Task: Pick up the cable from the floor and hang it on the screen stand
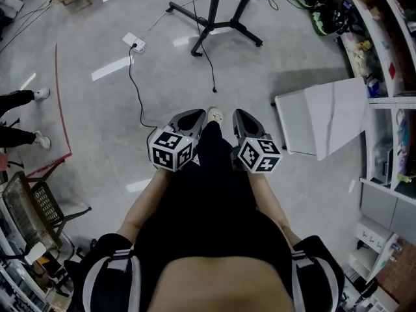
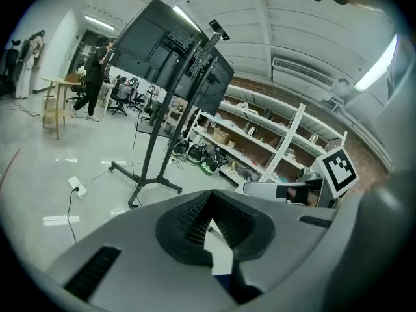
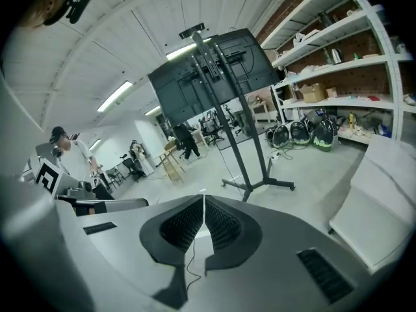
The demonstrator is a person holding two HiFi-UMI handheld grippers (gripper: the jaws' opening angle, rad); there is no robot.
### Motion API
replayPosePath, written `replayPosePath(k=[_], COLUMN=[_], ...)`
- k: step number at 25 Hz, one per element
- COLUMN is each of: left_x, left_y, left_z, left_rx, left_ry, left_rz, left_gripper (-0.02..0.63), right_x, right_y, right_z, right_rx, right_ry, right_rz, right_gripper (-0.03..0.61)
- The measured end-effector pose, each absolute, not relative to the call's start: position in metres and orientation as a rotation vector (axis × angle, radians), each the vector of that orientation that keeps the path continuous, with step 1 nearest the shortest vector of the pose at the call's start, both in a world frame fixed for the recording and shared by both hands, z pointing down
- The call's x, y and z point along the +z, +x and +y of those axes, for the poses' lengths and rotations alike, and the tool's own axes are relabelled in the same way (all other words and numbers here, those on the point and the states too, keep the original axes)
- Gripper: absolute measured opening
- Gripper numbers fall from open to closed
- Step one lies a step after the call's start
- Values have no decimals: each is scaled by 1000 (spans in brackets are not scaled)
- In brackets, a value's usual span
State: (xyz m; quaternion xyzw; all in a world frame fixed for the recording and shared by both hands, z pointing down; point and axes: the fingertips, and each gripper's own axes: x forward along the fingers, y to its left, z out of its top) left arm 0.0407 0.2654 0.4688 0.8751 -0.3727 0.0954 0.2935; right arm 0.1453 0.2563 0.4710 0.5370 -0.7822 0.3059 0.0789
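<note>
Cable (image 1: 132, 80) lies loose on the floor, running from 1 white power strip (image 1: 134, 42) at far left and curling back toward the near side, just ahead of the left gripper (image 1: 195, 117). It is well short of the stand (image 1: 214, 26), which sits farther off at the top of the head view. A second black lead (image 1: 212, 70) drops from the stand's base and ends free on the floor; which of the 2 the task means I cannot tell.

Both grippers are held low and side by side in front of the body, aimed toward the stand. That looks like an approach posture, since nothing has been picked up yet. The left gripper's pads meet at their tips with nothing caught between them. The right gripper (image 1: 242, 117) is pressed together to a thin slit; the cable seen through the gap behind its tips is down on the floor, not pinched.

Count: 2 grippers, both empty; 1 stand; 1 power strip; 2 black leads; 1 white table (image 1: 325, 119) at right, clear of the route.
</note>
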Motion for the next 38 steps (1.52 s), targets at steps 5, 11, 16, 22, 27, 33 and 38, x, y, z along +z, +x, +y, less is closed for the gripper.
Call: replayPosePath(k=[5, 11, 16, 22, 27, 33, 38], left_x=[467, 464, 472, 476, 474, 477, 481], left_y=[61, 72, 78, 91, 106, 116, 109], left_z=[217, 159, 126, 85, 54, 25, 11], left_rx=[259, 238, 233, 240, 259, 253, 267], left_ry=[2327, 2293, 2248, 2233, 2255, 2248, 2250], left_rz=[-999, -1055, -1078, -1093, -1105, -1138, -1166], left_gripper=[3, 3, 3, 3, 3, 3, 3], right_x=[474, 474, 477, 484, 487, 495, 504], right_y=[164, 170, 167, 179, 199, 207, 197], right_z=[211, 150, 111, 74, 46, 18, -1], right_rx=[944, 955, 965, 993, 996, 954, 927], right_ry=[1585, 1500, 1427, 1401, 1397, 1295, 1210], right_rz=[-2332, -2365, -2394, -2391, -2386, -2401, -2424], right_gripper=[25, 25, 25, 25, 25, 25, 25])
